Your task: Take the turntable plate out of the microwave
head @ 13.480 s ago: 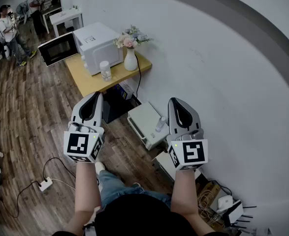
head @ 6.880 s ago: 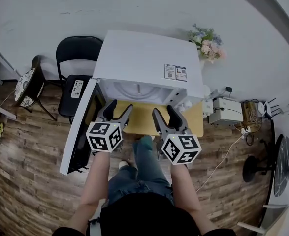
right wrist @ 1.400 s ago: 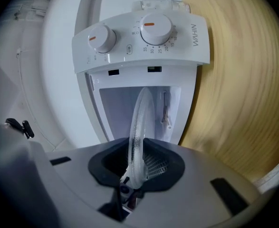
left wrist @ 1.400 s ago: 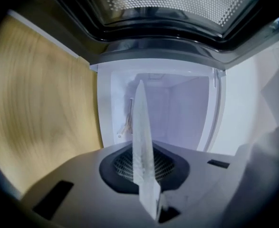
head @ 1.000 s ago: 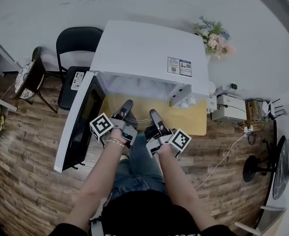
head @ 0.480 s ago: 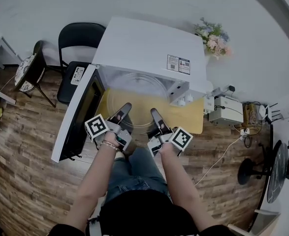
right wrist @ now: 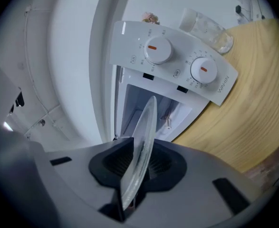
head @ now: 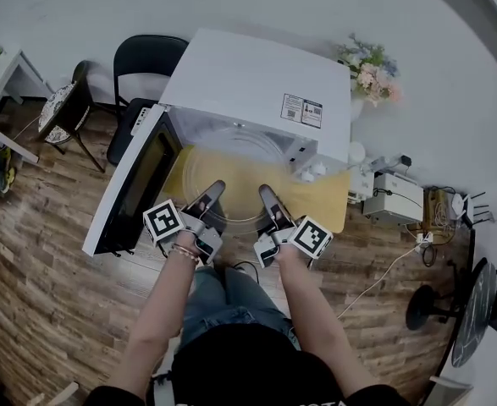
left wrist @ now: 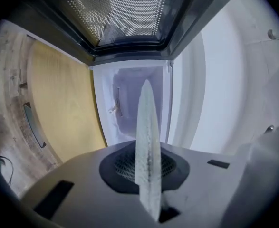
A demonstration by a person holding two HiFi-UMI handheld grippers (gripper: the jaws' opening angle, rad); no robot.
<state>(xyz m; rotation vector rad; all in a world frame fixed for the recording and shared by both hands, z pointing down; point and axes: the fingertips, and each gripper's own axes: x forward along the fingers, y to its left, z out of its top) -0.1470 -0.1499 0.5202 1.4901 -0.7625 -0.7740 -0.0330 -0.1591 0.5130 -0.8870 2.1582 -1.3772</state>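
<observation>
The clear glass turntable plate [head: 235, 172] hangs level in front of the open white microwave [head: 256, 79], over the yellow table [head: 333, 201]. My left gripper [head: 213, 191] is shut on the plate's near left rim and my right gripper [head: 266, 196] on its near right rim. The left gripper view has the plate [left wrist: 147, 146] edge-on between the dark pads, with the microwave cavity [left wrist: 129, 96] behind it. In the right gripper view the plate [right wrist: 141, 151] is also pinched edge-on, below the control panel [right wrist: 177, 63] with two knobs.
The microwave door [head: 125, 189] swings out to the left, close to my left gripper. A black chair [head: 146, 57] stands behind it. A flower vase [head: 365, 70] and a glass jar [head: 356, 152] sit at the table's right end. White boxes [head: 396, 197] and cables lie on the floor.
The plate has slid out of the cavity toward me and risen a little, held by both grippers. The grips have stayed the same.
</observation>
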